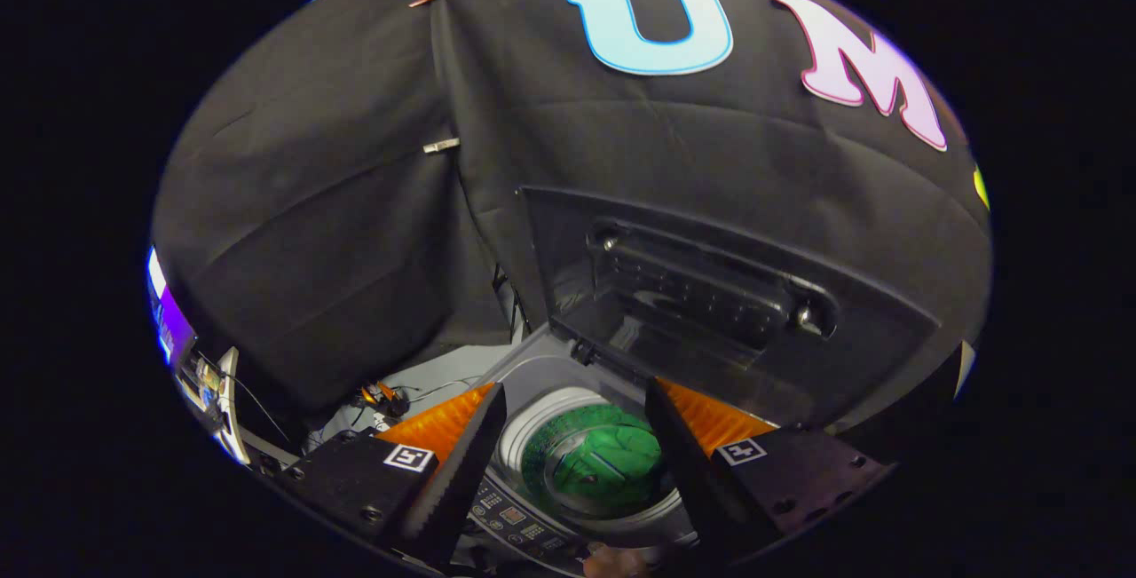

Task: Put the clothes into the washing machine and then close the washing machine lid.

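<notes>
At the far left, a small cluster of cables and orange-tipped clips (382, 398) is seen on the pale floor at the foot of the black cloth wall (302, 232). The claw (577, 436) is held above a top-loading washing machine (532, 365), with its two fingers (466, 454) spread well apart and nothing gripped between them. Between the fingers, and below them, the round drum opening (541, 431) is seen, and a green garment (608, 463) is lying inside the drum. The control panel (515, 516) with its buttons is found along the machine's near edge, just beside the left finger. Further right, beyond the fingers, the dark lid (710, 312) is raised upright on its hinge, leaning back against the cloth wall.
</notes>
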The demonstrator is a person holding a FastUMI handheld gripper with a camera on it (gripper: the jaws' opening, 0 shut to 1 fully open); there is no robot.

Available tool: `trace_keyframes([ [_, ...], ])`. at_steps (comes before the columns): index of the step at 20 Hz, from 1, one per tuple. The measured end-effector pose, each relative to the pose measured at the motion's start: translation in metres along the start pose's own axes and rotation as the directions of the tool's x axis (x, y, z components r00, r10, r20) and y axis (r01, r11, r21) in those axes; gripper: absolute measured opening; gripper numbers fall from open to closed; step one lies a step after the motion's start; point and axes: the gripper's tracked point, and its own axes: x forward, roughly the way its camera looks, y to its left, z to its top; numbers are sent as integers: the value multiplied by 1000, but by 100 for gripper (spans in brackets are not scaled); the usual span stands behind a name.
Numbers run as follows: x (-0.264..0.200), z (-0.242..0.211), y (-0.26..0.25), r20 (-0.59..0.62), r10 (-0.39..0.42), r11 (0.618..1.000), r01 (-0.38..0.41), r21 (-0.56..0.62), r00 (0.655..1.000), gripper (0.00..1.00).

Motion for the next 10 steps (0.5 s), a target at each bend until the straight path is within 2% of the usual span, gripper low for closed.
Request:
trace_keyframes([
  [5, -9, 37, -18, 152, -59, 998, 53, 42, 987, 100],
  [7, -17, 59, -34, 233, -106, 993, 89, 83, 967, 99],
  [10, -31, 80, -68, 321, -226, 971, 187, 147, 920, 99],
])
